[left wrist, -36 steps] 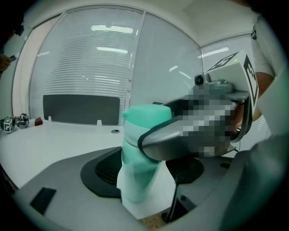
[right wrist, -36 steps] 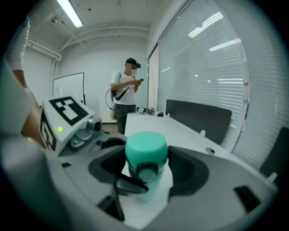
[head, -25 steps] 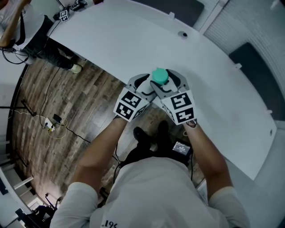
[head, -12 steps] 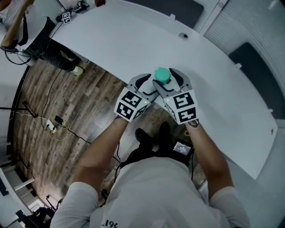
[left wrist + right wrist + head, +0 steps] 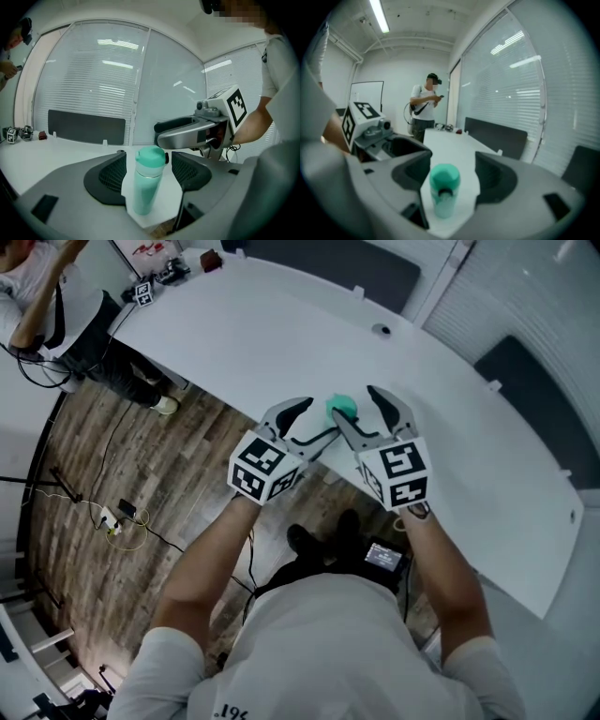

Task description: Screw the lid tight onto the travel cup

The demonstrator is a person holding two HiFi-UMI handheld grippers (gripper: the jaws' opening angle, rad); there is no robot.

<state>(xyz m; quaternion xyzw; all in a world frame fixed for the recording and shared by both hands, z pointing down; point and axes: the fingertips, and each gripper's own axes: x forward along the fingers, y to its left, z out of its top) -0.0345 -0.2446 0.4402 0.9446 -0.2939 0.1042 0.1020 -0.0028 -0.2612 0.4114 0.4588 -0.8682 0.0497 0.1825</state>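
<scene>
A teal travel cup (image 5: 343,409) with its teal lid (image 5: 151,157) on top stands upright on the white table (image 5: 244,324), close to the near edge. In the left gripper view the cup (image 5: 145,190) stands between the dark pads with a gap on each side. My left gripper (image 5: 312,422) is open, just left of the cup. On the cup's right is my right gripper (image 5: 361,407), also open. The cup (image 5: 443,194) sits free between the pads in the right gripper view too. Neither gripper touches it.
A person (image 5: 56,296) stands at the table's far left end, also in the right gripper view as a person (image 5: 424,105). Small items (image 5: 150,287) lie on that end. Dark panels (image 5: 356,263) line the far side. Cables (image 5: 112,512) lie on the wood floor.
Both grippers stood close around the cup's top; now their jaws have spread and drawn back a little toward me. The cup stays upright in the same place.
</scene>
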